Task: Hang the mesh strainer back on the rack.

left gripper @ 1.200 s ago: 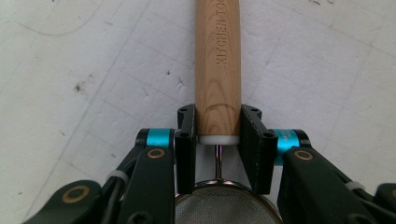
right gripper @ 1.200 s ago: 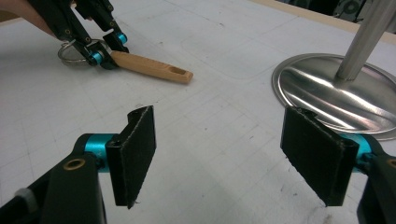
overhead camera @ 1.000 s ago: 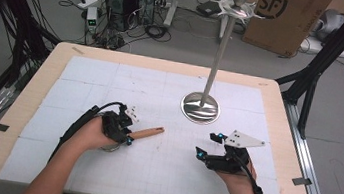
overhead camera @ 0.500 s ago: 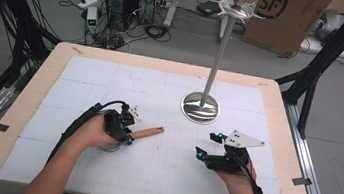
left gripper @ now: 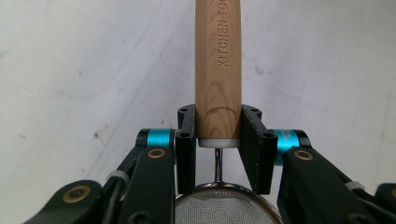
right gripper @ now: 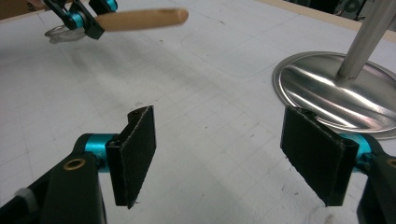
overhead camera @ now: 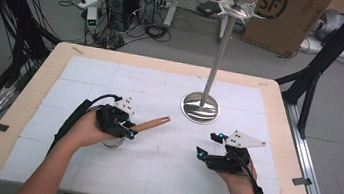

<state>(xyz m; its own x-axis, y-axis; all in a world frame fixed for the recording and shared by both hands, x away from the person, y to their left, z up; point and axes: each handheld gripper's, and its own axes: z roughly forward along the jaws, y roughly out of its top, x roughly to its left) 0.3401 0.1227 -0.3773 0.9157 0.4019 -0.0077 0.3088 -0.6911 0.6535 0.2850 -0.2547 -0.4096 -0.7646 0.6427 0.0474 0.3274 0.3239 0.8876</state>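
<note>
Left gripper [left gripper: 218, 140]: black linkage arms joined by brass-coloured pivot screws, cyan anodised collars just outboard of each flat black jaw, and white cable ties on the arms behind the collars. Right gripper [right gripper: 233, 154]: the same black arms, brass screw and cyan collars, with jaws faced in rough black padding; seen from above, a grey three-cornered plate [overhead camera: 246, 139] dotted with dark holes sits on top. A black cable [overhead camera: 89, 104] loops back from the left gripper, and both forearms are bare, without sleeves.
</note>
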